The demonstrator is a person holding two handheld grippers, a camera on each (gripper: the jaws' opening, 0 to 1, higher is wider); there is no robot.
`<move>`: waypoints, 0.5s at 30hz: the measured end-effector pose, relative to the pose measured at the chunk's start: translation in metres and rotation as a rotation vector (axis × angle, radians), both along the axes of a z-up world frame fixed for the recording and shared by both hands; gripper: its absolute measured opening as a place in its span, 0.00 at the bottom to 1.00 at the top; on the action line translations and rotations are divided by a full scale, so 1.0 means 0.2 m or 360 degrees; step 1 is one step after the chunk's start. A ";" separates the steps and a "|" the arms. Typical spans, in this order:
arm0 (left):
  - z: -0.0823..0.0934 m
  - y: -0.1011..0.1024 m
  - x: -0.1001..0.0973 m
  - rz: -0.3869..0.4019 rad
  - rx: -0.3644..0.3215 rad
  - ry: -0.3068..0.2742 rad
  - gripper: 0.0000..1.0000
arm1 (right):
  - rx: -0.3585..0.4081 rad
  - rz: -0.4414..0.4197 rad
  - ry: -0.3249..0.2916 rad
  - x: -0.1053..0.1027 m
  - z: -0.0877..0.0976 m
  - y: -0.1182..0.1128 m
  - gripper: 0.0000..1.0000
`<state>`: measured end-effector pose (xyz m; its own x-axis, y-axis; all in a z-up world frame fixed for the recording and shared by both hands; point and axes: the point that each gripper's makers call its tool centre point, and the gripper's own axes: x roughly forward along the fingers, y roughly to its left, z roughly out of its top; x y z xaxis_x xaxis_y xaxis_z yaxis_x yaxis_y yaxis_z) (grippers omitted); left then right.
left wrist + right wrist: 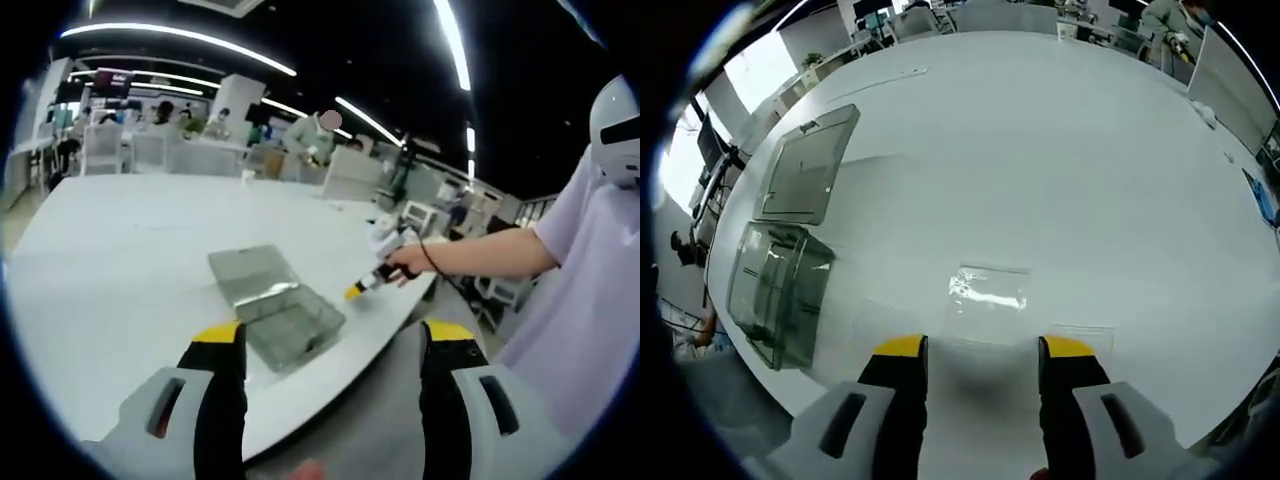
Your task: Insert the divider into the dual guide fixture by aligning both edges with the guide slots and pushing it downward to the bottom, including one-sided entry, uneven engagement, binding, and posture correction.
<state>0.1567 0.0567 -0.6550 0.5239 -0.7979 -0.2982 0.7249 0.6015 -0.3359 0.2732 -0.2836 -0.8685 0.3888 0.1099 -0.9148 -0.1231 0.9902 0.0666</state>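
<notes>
Clear glossy plastic box [780, 290] and divider [988, 290], probably acrylic; matt white table [1060, 160].

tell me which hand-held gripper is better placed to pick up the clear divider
Right. The right hand-held gripper is open with the clear divider lying flat on the table just ahead of its jaws. The left hand-held gripper hangs back by the table edge, facing the fixture box.

Lighting: bright, even, from long ceiling strip lights [180, 45] that bow into arcs across the dark ceiling in the left gripper view.
Glare: the white table [1060, 170] reads near washed-out; a sheen lies on the clear divider [988, 291].
Shadows: soft, faint, beside the clear box [778, 290] and between the right gripper [983, 352] jaws.
Distortion: strong fisheye bending at edges.
Focus: far background soft; near jaws slightly blurred.
</notes>
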 end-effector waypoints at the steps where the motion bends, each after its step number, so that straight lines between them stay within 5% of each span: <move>1: 0.00 0.00 0.00 0.0001 0.0002 0.0001 0.68 | -0.0002 -0.0001 -0.0001 0.00 0.00 0.00 0.41; 15: 0.00 0.03 0.02 0.0013 -0.0020 -0.0004 0.68 | -0.0126 0.0068 0.0039 -0.01 -0.01 0.03 0.41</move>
